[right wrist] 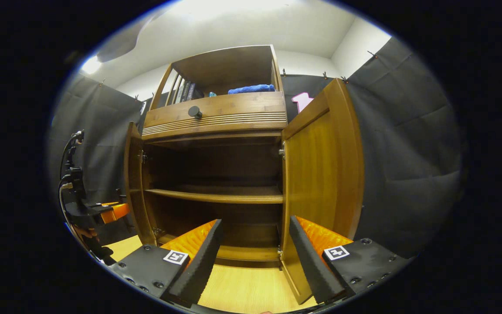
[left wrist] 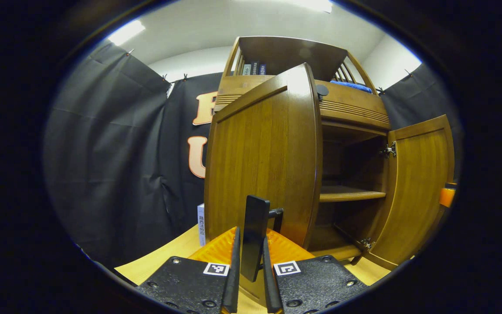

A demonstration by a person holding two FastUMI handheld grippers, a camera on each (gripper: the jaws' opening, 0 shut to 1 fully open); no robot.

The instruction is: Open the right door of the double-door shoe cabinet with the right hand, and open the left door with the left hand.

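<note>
My left tongs [left wrist: 251, 266] are pinching the dark handle [left wrist: 254, 235] of the left door [left wrist: 264, 161], both fingers squeezing it, with the door running up toward 12 o'clock and sitting roughly half open. My right tongs [right wrist: 255, 257] are hanging wide apart, gripping nothing, with the right door [right wrist: 320, 174] just past them around 1 o'clock, already swung fully out. Beyond that the shoe cabinet [right wrist: 216, 113] is showing its shelf [right wrist: 216, 195] at 12 o'clock, all of it sitting on the wooden bench [right wrist: 238, 290]. So I'm reckoning I'm finishing the left-door step: pulling it wider along its arc, then letting go.
</note>
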